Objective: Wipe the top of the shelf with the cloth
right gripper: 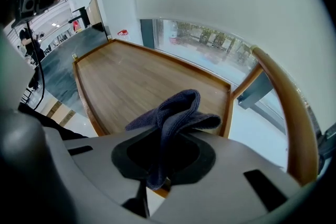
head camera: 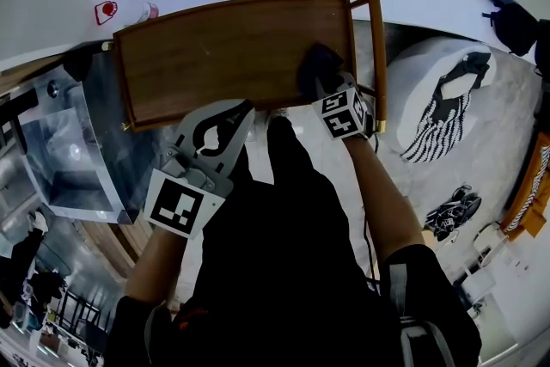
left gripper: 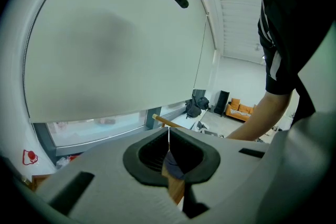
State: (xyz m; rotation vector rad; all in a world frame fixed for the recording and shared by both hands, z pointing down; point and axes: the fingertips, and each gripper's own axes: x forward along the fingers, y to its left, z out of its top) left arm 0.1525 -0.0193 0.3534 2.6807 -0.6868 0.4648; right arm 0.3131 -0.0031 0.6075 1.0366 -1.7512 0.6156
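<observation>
1. The right gripper (head camera: 331,92) has its fingers clamped on the dark cloth (head camera: 316,69), which rests on the wooden tabletop (head camera: 215,56) by its near right corner.
2. The left gripper (head camera: 244,110) has its fingers closed and empty, at the tabletop's near edge.

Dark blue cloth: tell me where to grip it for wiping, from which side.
I'd grip the dark blue cloth at its bunched middle, as the right gripper does now, coming from the near edge of the brown wooden shelf top. The loose folds then stick out past the jaws, free to press on the wood.
</observation>
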